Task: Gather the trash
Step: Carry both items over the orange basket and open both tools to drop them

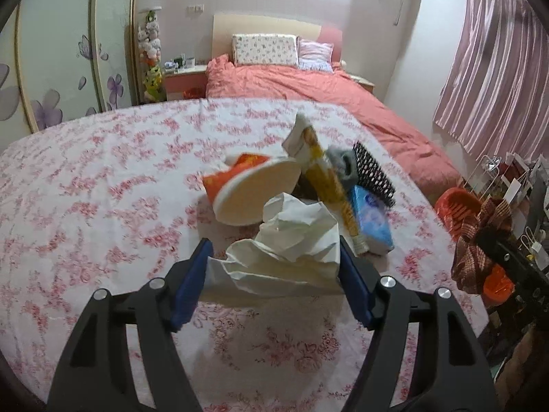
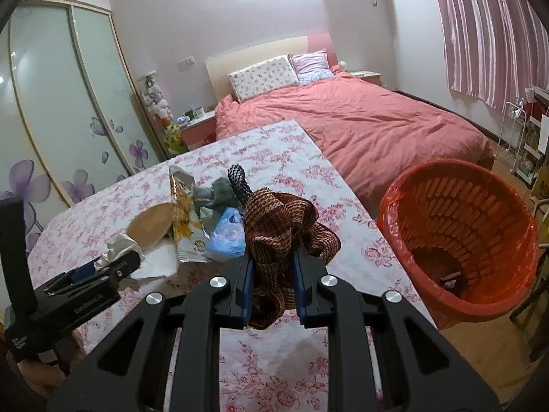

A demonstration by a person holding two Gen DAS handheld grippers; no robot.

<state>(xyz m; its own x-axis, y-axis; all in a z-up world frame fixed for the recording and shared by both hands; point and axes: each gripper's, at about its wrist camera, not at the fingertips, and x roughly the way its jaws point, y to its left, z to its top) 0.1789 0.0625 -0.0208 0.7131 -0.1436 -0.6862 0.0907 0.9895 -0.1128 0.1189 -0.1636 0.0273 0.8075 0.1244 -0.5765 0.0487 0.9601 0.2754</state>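
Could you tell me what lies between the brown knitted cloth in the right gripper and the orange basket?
Only bare floral tablecloth and its edge separate the brown cloth from the orange basket, shown in the right wrist view.

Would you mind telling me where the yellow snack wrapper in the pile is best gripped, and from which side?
Probably the flat crimped top end of the long yellow snack wrapper, approached from above. That end leans upward, clear of the orange paper cup, grey sock and blue tissue pack crowding its lower half, so hand-held gripper fingers would likely close across thin foil alone.

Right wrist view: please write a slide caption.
Right gripper holds brown knitted cloth beside orange basket.
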